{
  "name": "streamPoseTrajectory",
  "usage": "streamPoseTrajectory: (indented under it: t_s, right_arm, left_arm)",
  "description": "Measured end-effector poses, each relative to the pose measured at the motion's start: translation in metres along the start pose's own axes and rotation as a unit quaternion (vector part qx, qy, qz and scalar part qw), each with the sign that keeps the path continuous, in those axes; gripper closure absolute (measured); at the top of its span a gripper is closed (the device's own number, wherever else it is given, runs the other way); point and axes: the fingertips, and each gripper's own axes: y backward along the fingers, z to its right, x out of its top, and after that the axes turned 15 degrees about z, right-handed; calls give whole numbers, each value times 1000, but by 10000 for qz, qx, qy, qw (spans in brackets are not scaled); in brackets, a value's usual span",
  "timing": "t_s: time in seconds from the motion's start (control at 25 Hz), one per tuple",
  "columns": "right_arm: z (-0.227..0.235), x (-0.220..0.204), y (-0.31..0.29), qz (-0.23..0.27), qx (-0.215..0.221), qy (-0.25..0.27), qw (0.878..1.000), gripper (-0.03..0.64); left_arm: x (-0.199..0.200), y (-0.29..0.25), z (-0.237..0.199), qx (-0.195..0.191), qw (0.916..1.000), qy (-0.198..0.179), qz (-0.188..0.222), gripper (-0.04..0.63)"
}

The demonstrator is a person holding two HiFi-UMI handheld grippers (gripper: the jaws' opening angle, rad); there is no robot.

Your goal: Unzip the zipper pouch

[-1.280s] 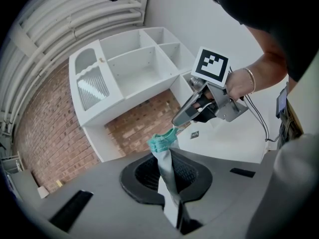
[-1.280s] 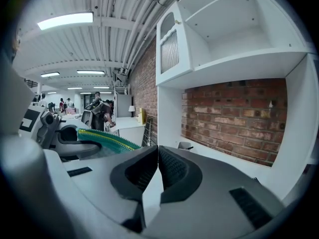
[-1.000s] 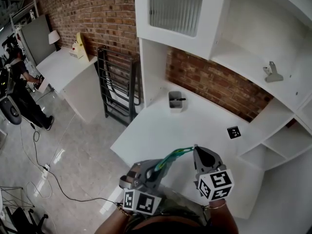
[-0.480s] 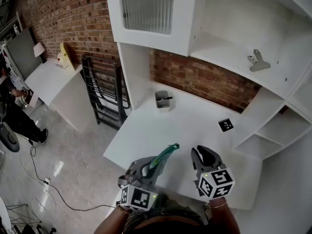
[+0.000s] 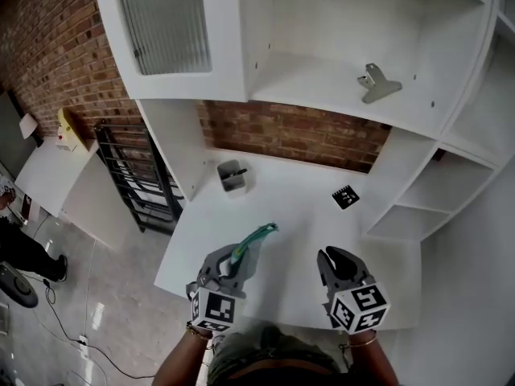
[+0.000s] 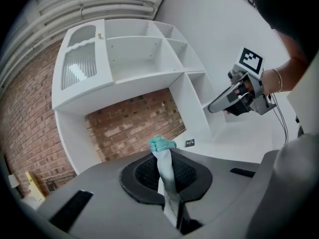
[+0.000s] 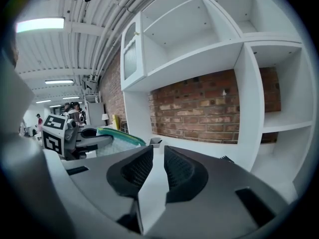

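Head view: holds the teal zipper pouch [image 5: 254,239] up over the desk [image 5: 298,207] in the left gripper [image 5: 242,258], with the right gripper [image 5: 333,261] apart from it.
Left gripper view: jaws pressed together on the pouch's edge.
Right gripper view: jaws slightly apart, just opening, nothing between them. Probably released the pull; cannot tell how far unzipped.

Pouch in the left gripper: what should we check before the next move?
1. Left gripper shut tight on the pouch: ok.
2. Right gripper empty, jaws a little apart, having just been opening: ok.
3. Right gripper touching the pouch: not ok, it is apart from it.
4. Zipper pull spotted: cannot tell.
5. Zipper open or closed: cannot tell.
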Motion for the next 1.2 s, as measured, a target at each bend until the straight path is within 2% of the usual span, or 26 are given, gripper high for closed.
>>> streamPoseTrajectory:
  t_s: [0.2,0.44,0.68,0.88,1.2]
  right_arm:
    - [24,-2,17,9,-421,-82,9991,554]
    - [54,-8,37,-64,-923,-124,9956,560]
    - [80,-8,53,-40,-1450,-157,9893,561]
    - [95,-13,67,-88,-1759,-164,9842,561]
    - [114,-28,96,-278,-2240,-262,9738,565]
  left_arm:
    - [-14,-47,-21,-82,9995,271,102,591]
    - [-19,-108,-33,-217,9991,318,185,591]
    - [-37,-151,-28,-327,9982,489,153,591]
    - [-59,-174,-13,-503,9974,512,-9,591]
    - [-95,-204,-1,-578,9960,639,-218,589]
